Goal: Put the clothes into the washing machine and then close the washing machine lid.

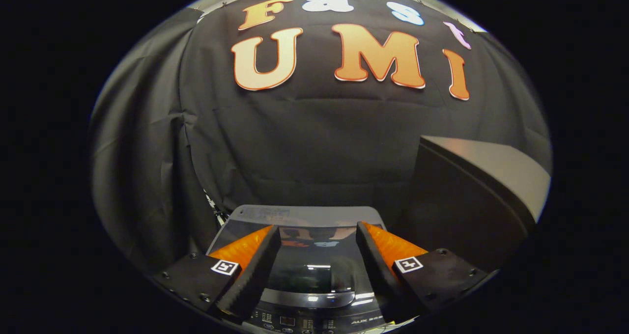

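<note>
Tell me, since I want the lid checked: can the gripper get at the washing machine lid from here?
Probably yes. The open gripper hangs just above the washing machine lid, which lies shut below, with nothing between them.

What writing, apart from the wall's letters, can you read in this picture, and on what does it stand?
Control panel below the lid: print too small and cut off to read.
Sticker at the lid's rear: blurred, unreadable.
Square markers on the fingers of the open gripper, held over the lid: patterns, no words.
</note>
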Available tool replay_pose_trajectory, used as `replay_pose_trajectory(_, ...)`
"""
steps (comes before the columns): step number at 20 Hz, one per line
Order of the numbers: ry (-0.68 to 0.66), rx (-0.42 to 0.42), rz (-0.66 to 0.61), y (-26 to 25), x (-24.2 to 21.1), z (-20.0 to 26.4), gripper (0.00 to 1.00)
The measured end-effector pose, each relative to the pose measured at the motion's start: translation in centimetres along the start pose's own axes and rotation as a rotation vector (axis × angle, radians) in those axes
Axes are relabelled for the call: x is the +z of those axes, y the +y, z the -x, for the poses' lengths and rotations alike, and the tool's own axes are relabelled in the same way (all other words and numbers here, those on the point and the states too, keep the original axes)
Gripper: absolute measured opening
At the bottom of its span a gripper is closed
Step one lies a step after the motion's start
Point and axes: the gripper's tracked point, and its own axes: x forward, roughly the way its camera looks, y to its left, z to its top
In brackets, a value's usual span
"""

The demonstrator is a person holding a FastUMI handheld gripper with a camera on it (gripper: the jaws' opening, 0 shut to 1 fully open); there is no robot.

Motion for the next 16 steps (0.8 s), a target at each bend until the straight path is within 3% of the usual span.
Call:
replay_pose_trajectory(8, -0.246, 0.057, 0.028, -3.1, 11.7, 11.2, 0.99)
replay_pose_trajectory(11, -0.311, 0.090, 0.007, -5.6, 14.0, 15.9, 0.99)
replay_pose_trajectory(16, -0.348, 0.067, -0.005, -11.4, 15.9, 23.1, 0.99)
